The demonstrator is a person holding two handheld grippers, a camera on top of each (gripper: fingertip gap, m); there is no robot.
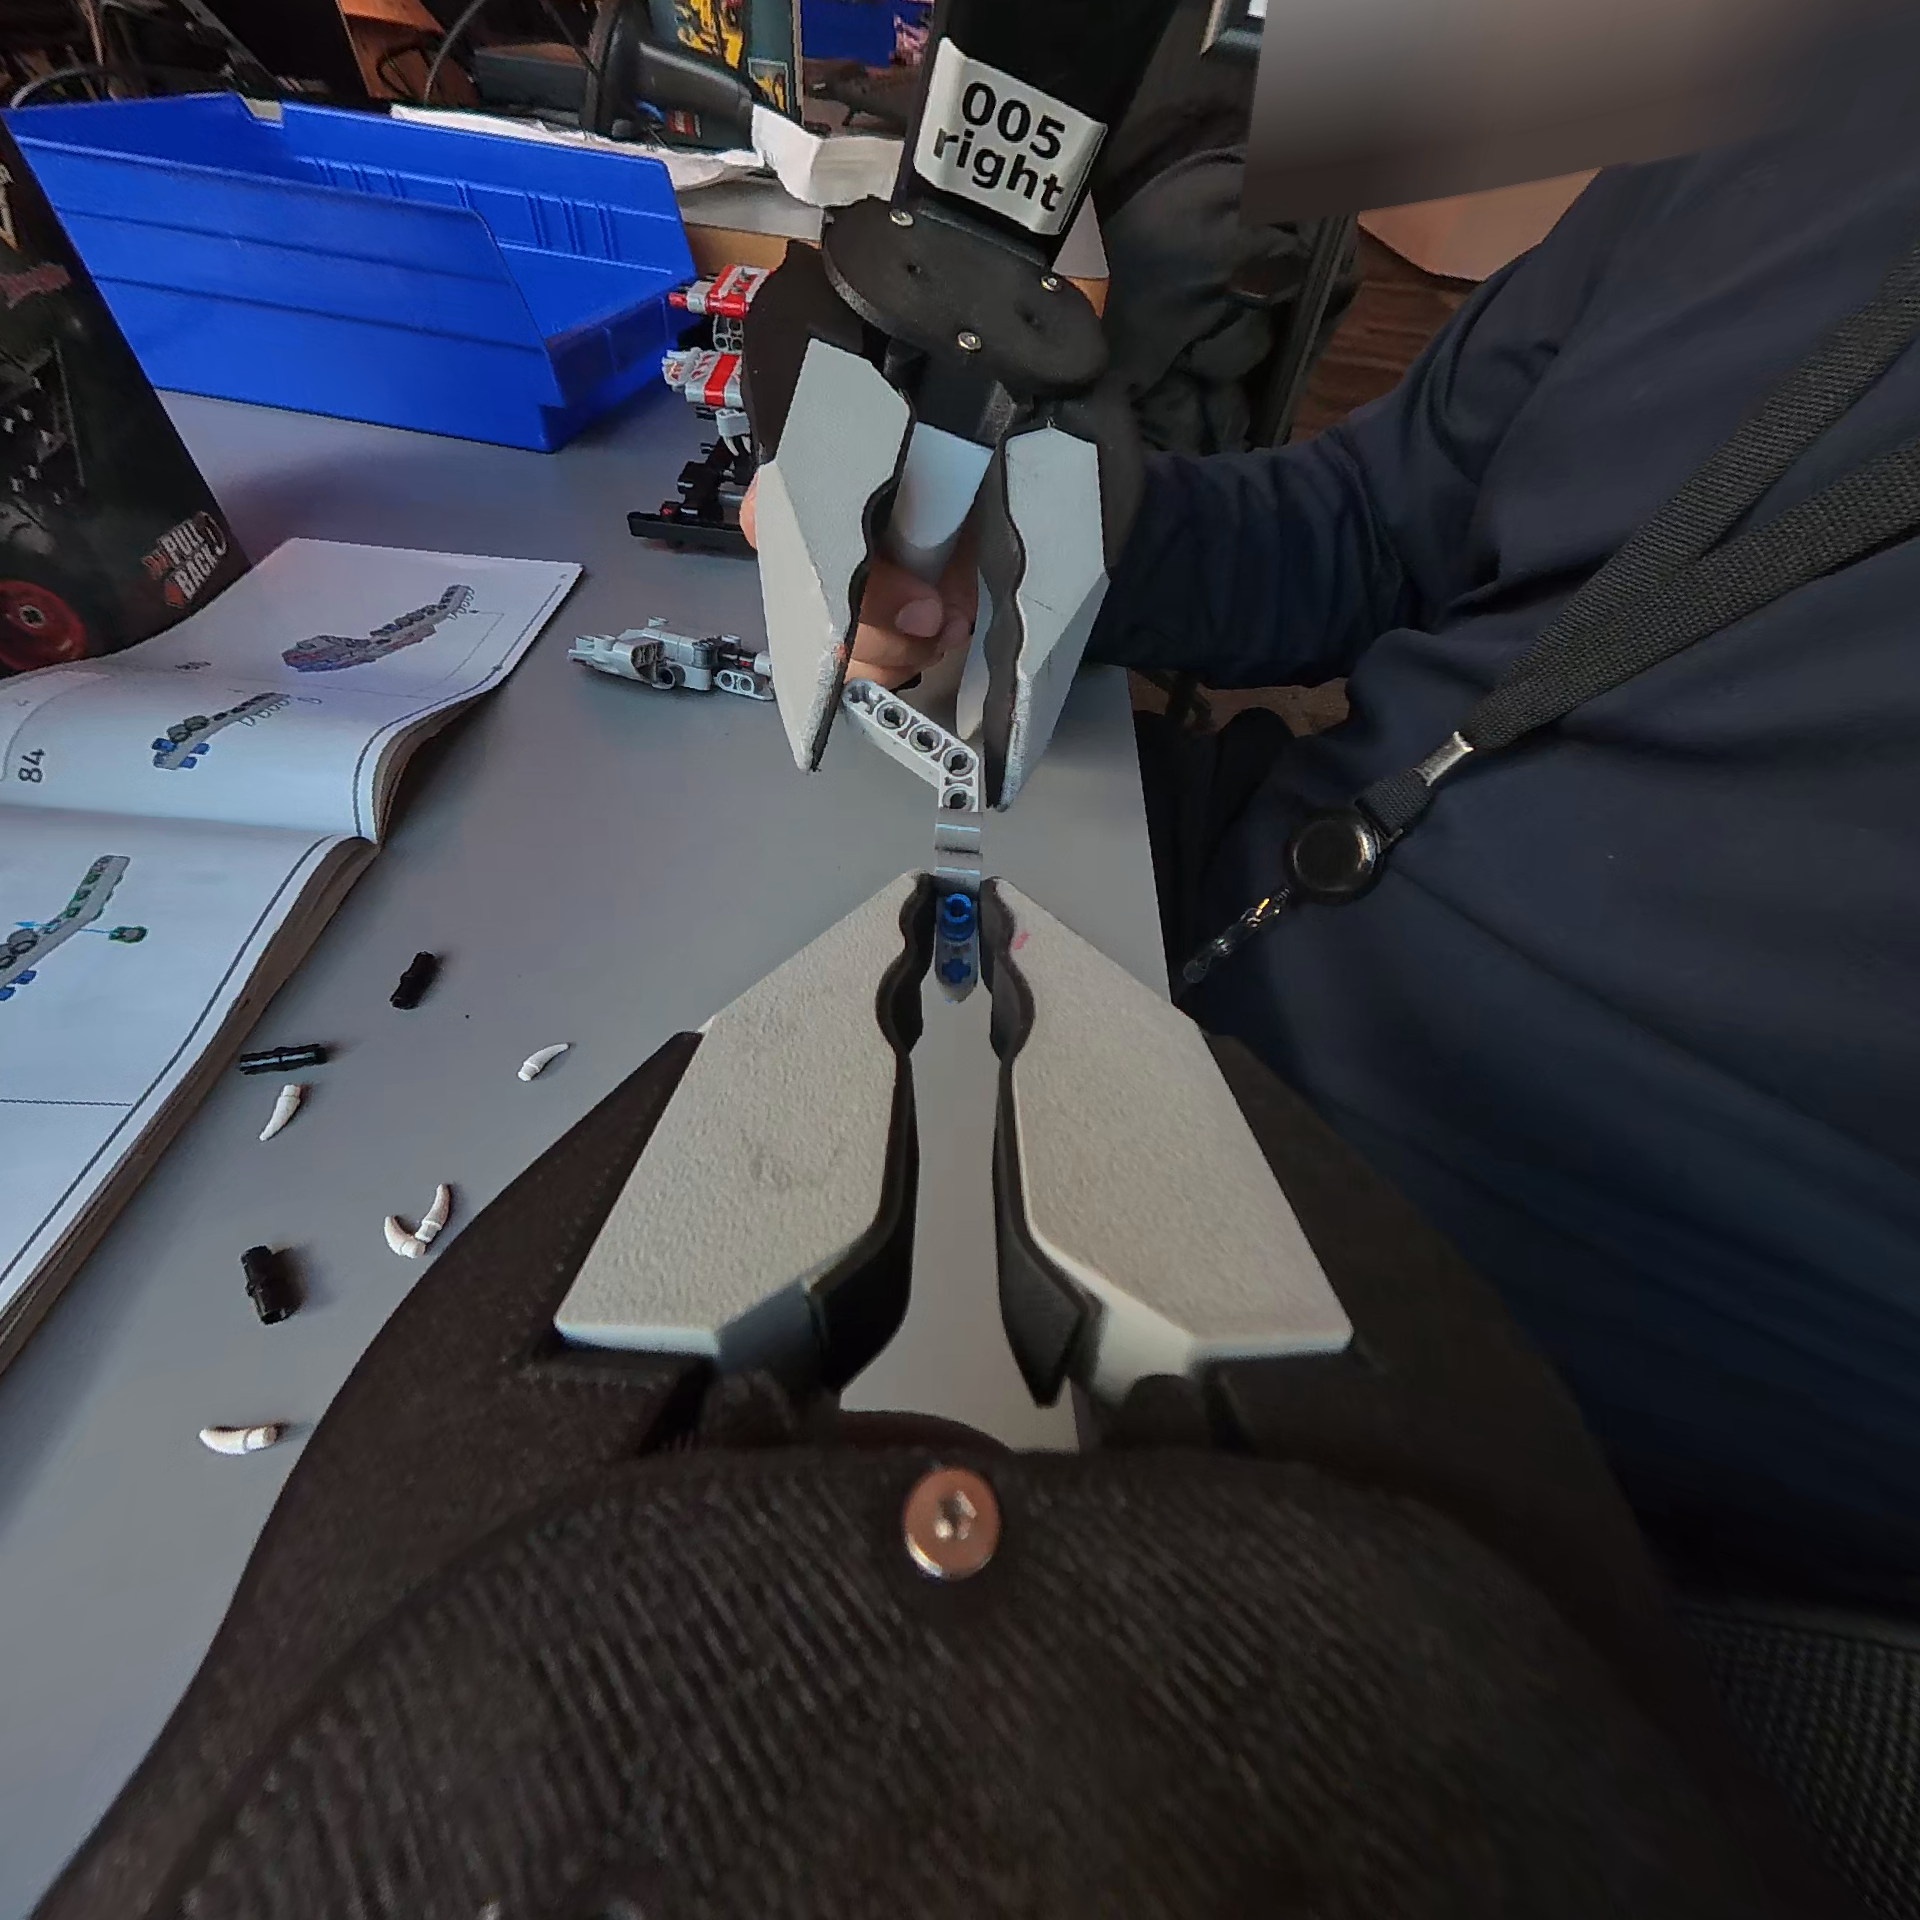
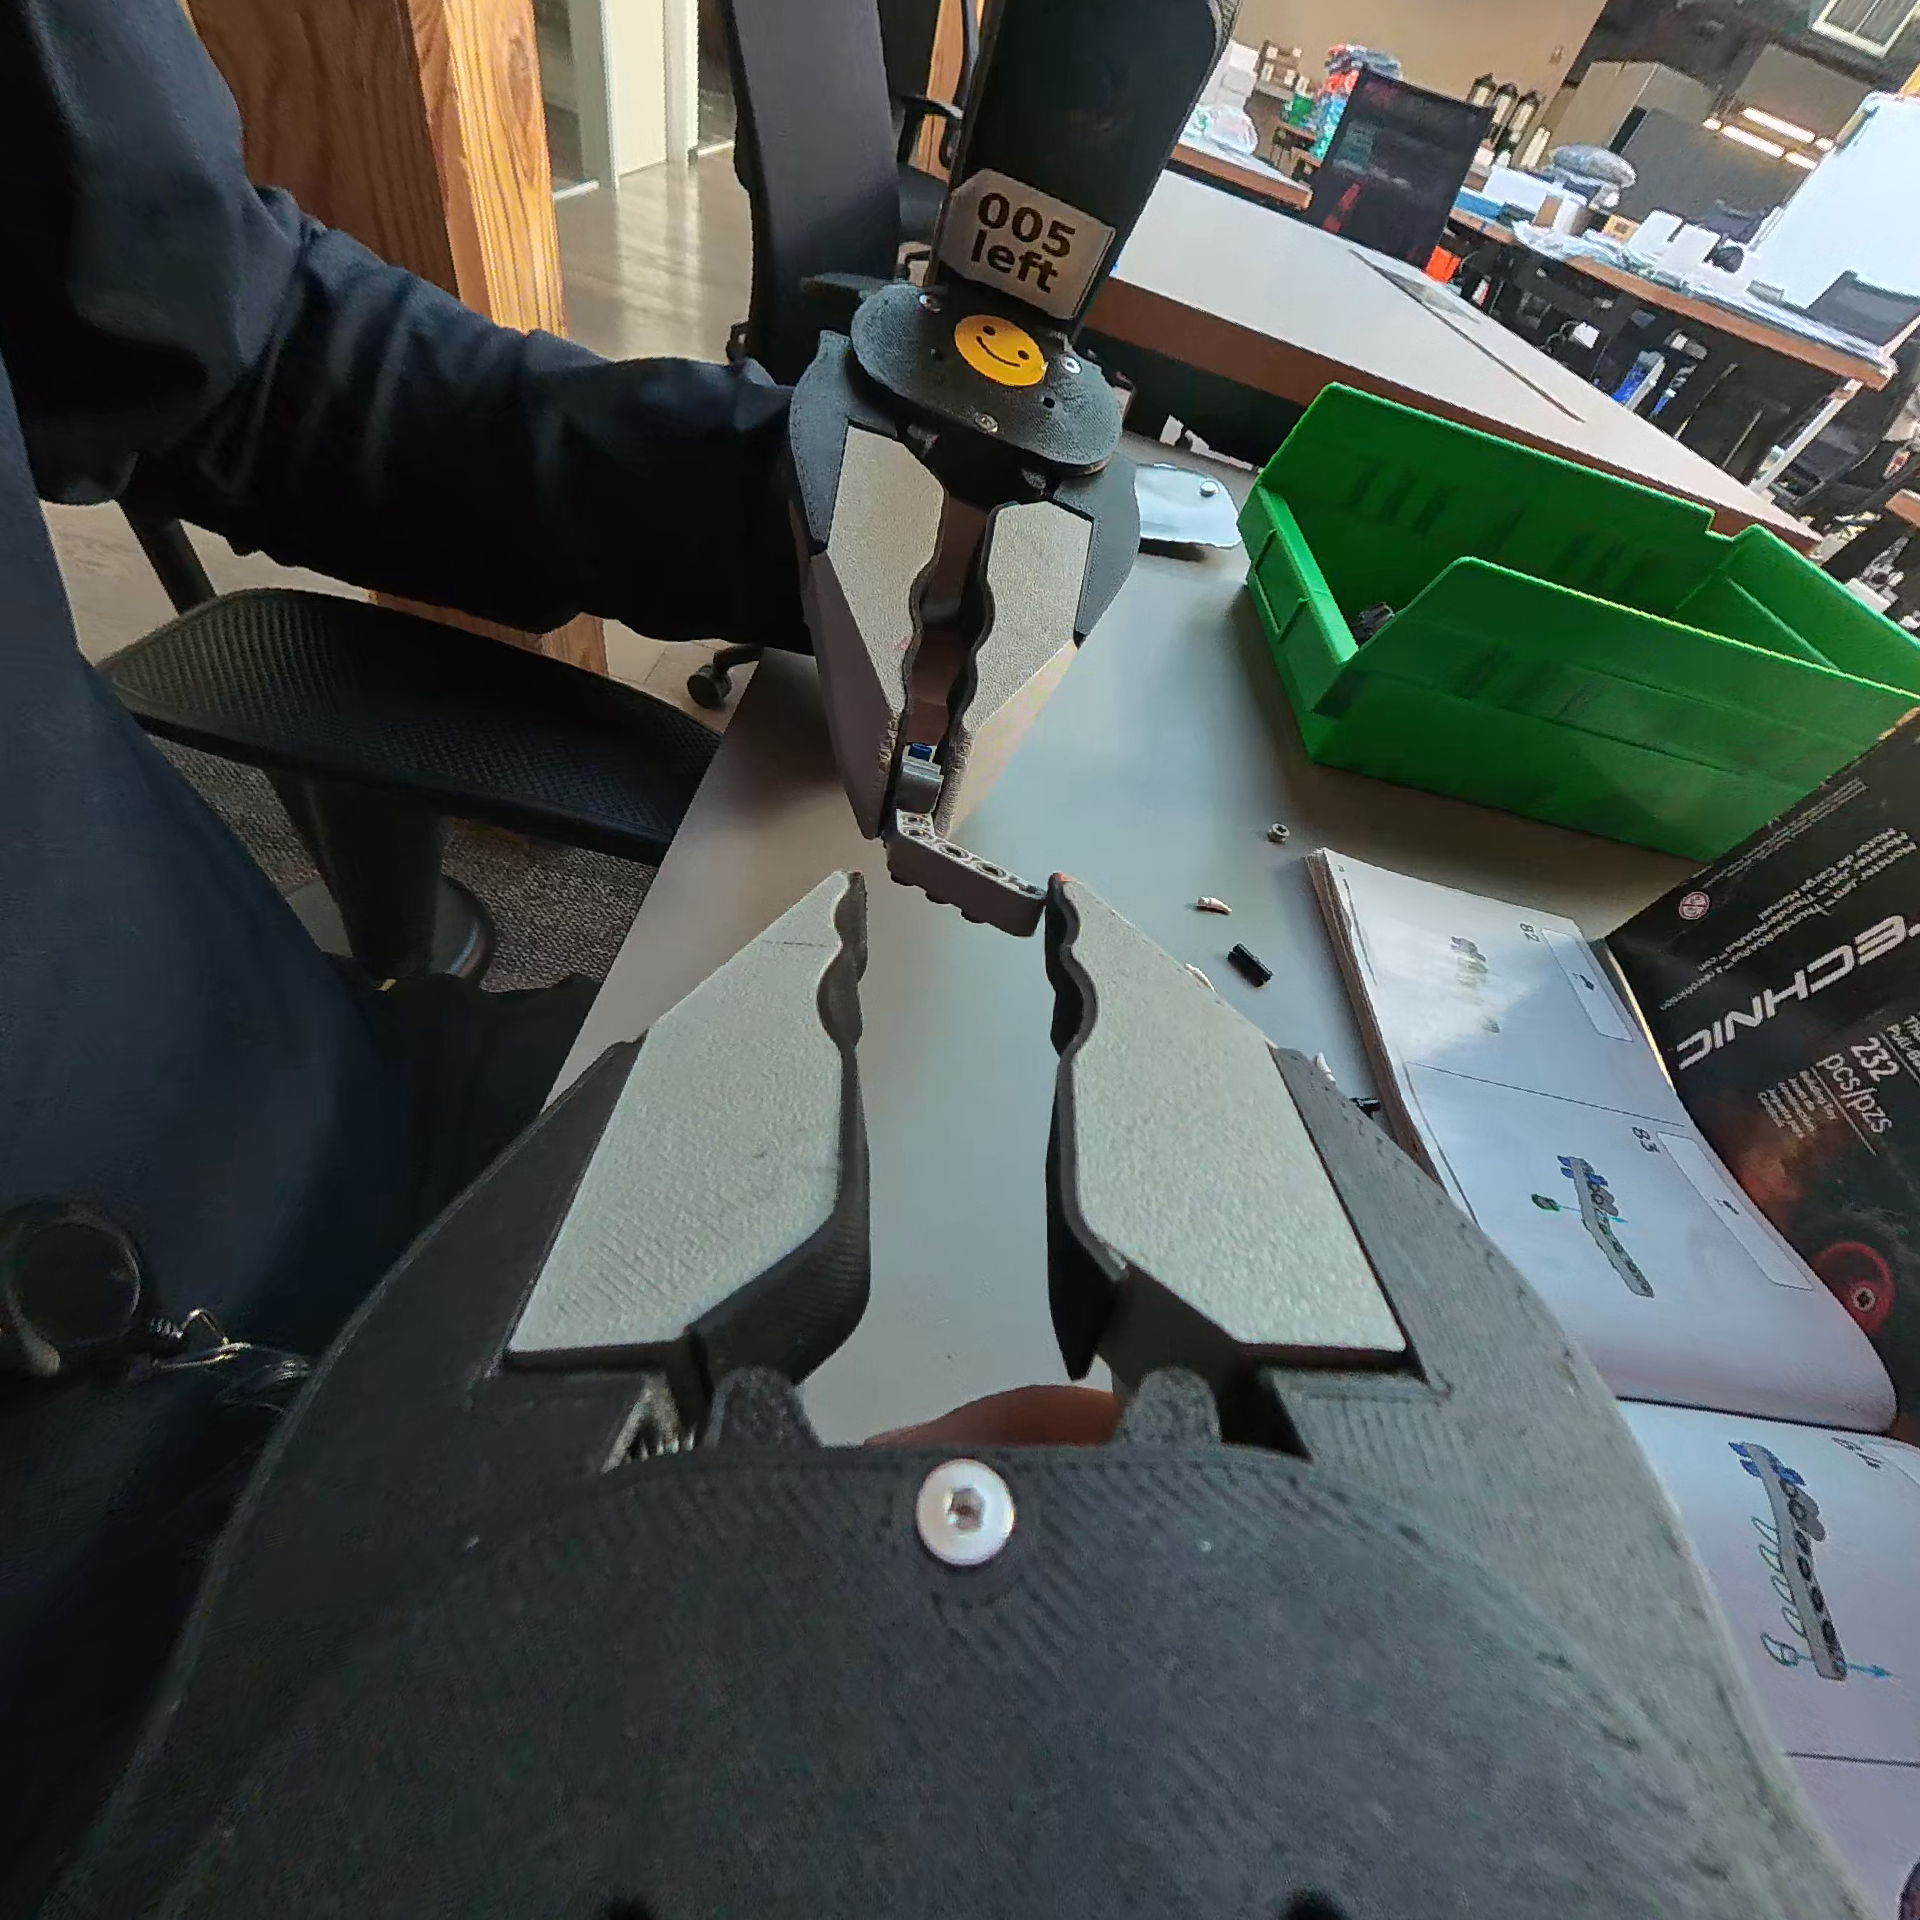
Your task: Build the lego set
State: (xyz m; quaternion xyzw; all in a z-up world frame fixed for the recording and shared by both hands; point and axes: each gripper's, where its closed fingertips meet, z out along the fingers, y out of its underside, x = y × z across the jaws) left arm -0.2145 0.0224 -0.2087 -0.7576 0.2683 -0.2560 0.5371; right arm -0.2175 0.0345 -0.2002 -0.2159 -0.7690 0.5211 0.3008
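A grey bent Technic beam (image 1: 916,740) with blue pins (image 1: 954,914) in its short arm is held in the air over the table's near edge. My left gripper (image 1: 956,883) is shut on the short arm with the pins. It also shows in the right wrist view (image 2: 914,821), coming from above with the beam (image 2: 966,878) below it. My right gripper (image 2: 956,888) is open, its jaws on either side of the beam's long arm. One fingertip (image 2: 1058,896) touches the beam's end. In the left wrist view the right gripper (image 1: 909,779) comes down from the top.
An open instruction booklet (image 1: 208,748) lies on the grey table (image 1: 623,883) beside white tooth pieces (image 1: 421,1226) and black pins (image 1: 414,979). Behind are a grey subassembly (image 1: 675,660), a red-and-black build (image 1: 717,416), a blue bin (image 1: 343,260) and the set box (image 1: 83,499). A green bin (image 2: 1558,623) stands farther off. The tips of both grippers are at nearly the same place. It is some 15 cm from my right tips to the grey subassembly (image 1: 675,660).
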